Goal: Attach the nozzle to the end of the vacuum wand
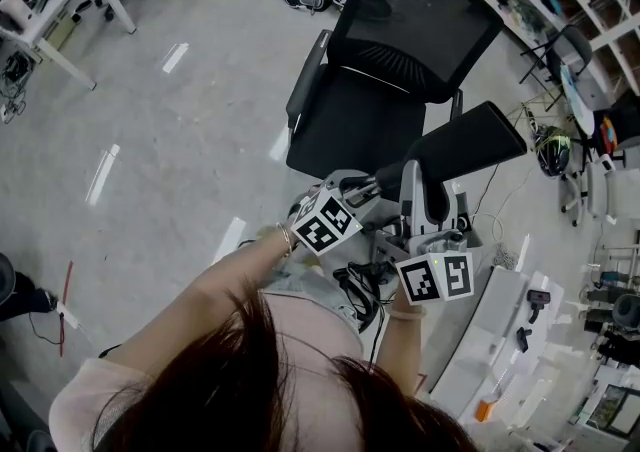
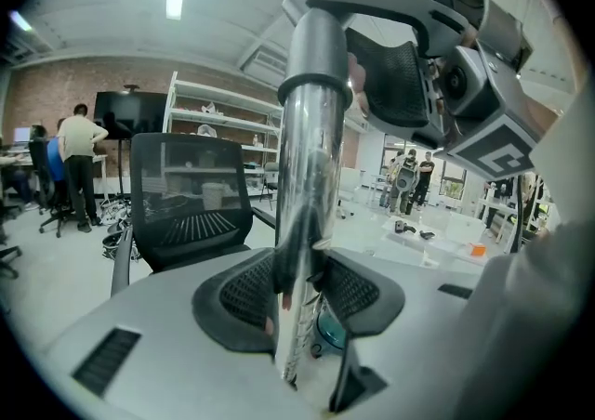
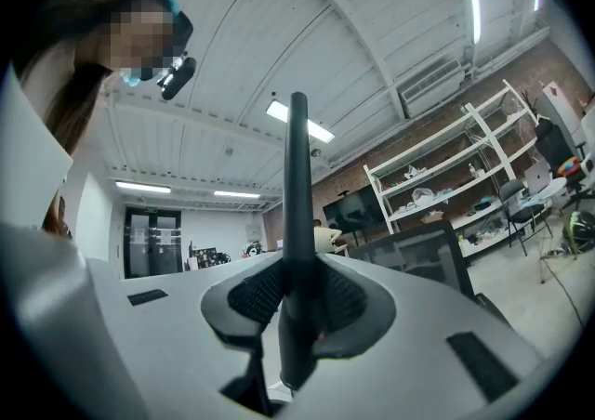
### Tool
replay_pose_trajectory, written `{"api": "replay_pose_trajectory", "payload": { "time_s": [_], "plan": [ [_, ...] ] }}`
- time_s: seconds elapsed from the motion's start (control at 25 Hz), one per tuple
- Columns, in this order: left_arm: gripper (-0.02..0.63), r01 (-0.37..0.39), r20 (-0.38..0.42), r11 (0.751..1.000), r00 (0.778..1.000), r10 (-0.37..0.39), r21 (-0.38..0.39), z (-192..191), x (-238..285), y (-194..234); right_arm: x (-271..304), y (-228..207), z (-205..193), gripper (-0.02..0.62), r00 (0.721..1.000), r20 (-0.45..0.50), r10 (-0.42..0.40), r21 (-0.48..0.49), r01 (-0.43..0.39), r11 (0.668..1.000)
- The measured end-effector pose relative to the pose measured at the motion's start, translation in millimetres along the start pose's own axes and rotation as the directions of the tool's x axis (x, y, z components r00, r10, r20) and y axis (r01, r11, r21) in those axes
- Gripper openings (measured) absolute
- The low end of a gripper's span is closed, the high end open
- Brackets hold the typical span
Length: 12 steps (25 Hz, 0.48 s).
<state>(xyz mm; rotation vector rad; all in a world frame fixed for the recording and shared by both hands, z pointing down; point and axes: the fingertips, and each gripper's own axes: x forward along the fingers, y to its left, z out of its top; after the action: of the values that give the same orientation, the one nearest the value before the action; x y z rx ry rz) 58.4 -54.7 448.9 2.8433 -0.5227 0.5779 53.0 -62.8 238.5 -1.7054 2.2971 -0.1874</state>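
Left tongs [image 2: 299,290] pinch shiny wand [image 2: 311,158], upright between jaws; right tongs [image 3: 296,302] pinch slim black nozzle [image 3: 297,204], tip pointing up. We judge each hand grips one part firmly so we can line nozzle up with wand end. Join not visible yet.

The vacuum wand [image 2: 302,223] is a shiny silver tube with a grey collar near its top, nearly upright at the centre of the left gripper view. The nozzle [image 3: 296,223], slim, black and tapering, stands upright mid-frame in the right gripper view.
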Motion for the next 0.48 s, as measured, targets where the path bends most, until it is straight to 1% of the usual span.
{"api": "replay_pose_trajectory", "payload": {
  "time_s": [0.12, 0.24, 0.48],
  "plan": [
    [0.158, 0.012, -0.003, 1.0, 1.0, -0.012, 0.012, -0.6, 0.3, -1.1, -3.1, 1.6, -1.3, 0.107, 1.0, -0.004, -0.005, -0.01, 0.005, 1.0],
    [0.158, 0.006, 0.0, 1.0, 1.0, -0.006, 0.011, -0.2, -0.5, -1.2, -2.4, 1.9, -1.4, 0.109, 1.0, -0.014, -0.003, -0.005, 0.003, 1.0],
    [0.158, -0.003, 0.005, 1.0, 1.0, 0.003, 0.017, -0.7, -2.2, 3.1, 3.5, 4.1, -4.6, 0.107, 0.998, -0.066, 0.007, 0.0, -0.007, 1.0]
  ]
}}
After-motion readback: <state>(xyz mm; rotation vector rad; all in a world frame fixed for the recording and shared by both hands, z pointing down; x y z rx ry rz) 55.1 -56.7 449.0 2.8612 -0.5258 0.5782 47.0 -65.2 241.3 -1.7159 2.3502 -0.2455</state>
